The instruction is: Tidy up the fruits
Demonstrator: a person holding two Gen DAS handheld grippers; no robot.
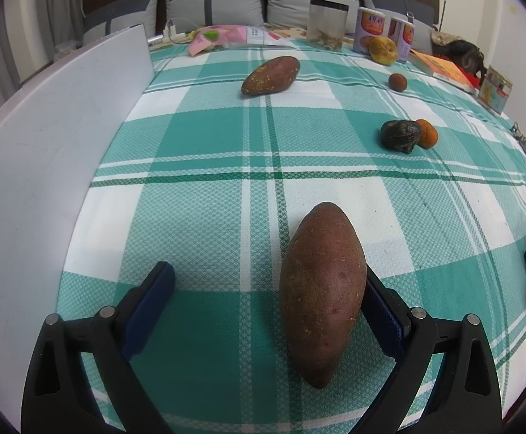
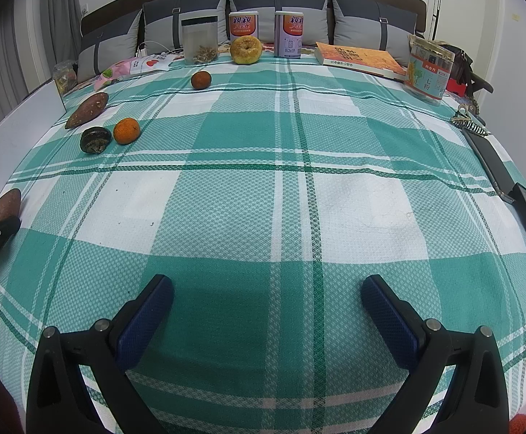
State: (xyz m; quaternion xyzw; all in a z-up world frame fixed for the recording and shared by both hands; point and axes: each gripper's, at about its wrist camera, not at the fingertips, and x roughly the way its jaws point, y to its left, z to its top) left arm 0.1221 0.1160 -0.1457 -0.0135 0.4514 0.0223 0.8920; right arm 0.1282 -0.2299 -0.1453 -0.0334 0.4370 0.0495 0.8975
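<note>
We've got the left gripper (image 1: 268,282) spread wide w/ a sweet potato (image 1: 322,291) lying on the checked cloth (image 1: 205,137) between its fingers: it sits against the right pad, well clear of the left one, so not gripped. Right gripper (image 2: 266,291) also released, nothing between its fingers, just cloth. A 2nd sweet potato (image 1: 271,75) lies far, near the white board (image 1: 46,137) at left. Mid-right: a dark shrivelled fruit (image 1: 400,135) touching an orange (image 1: 427,133). Further back a small brownish fruit (image 1: 397,82), and a yellow fruit (image 1: 382,50) by the tins (image 1: 371,30).
</note>
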